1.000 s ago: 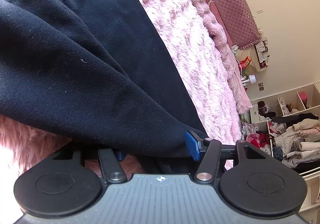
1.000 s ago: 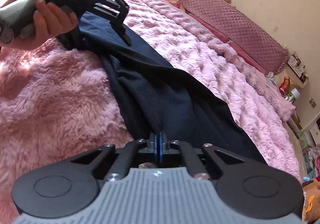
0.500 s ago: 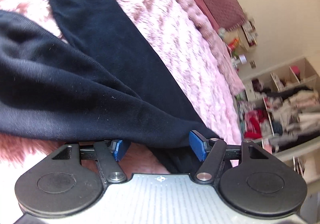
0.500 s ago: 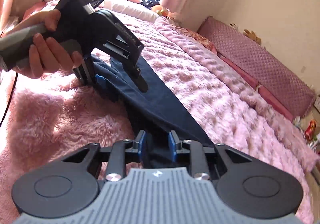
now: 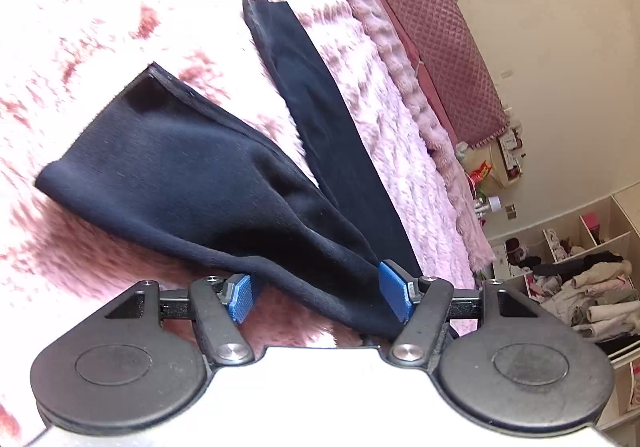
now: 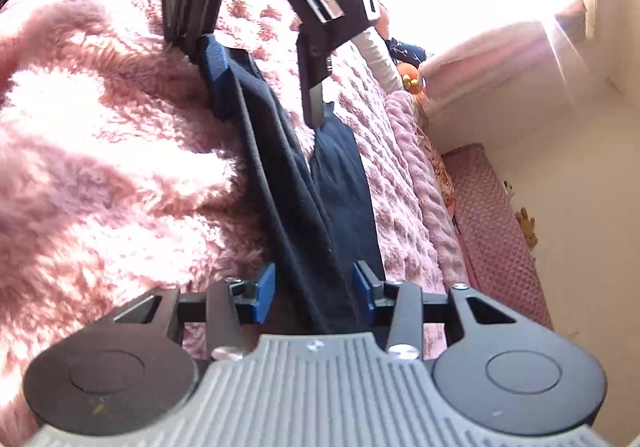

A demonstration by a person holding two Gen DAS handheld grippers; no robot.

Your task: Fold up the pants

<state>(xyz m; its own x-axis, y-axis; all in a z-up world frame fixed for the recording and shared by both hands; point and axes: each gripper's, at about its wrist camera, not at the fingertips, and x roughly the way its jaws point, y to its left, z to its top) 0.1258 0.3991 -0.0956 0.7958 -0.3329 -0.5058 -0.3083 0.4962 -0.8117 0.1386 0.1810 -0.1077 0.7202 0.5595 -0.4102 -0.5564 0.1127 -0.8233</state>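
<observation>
Both legs of the pants [image 5: 208,187] lie splayed on the pink blanket [image 5: 120,7]. A second ago the right gripper [image 6: 314,297] pinched the cloth; now its jaws are spread, as are the left gripper's [image 5: 322,297]. Released, I judge: regrasp comes next.

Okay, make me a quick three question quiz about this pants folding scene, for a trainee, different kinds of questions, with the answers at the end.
1. True or false: the left gripper is clamped shut on the dark pants.
2. Multiple choice: what do the pants lie on? A) a wooden floor B) a fluffy pink blanket C) a glass desk
3. Fill in: in the right wrist view, the fabric runs between the right gripper fingers, which are ____.

Key
1. False: its blue pads stand apart, with fabric passing between them.
2. B
3. open
</observation>
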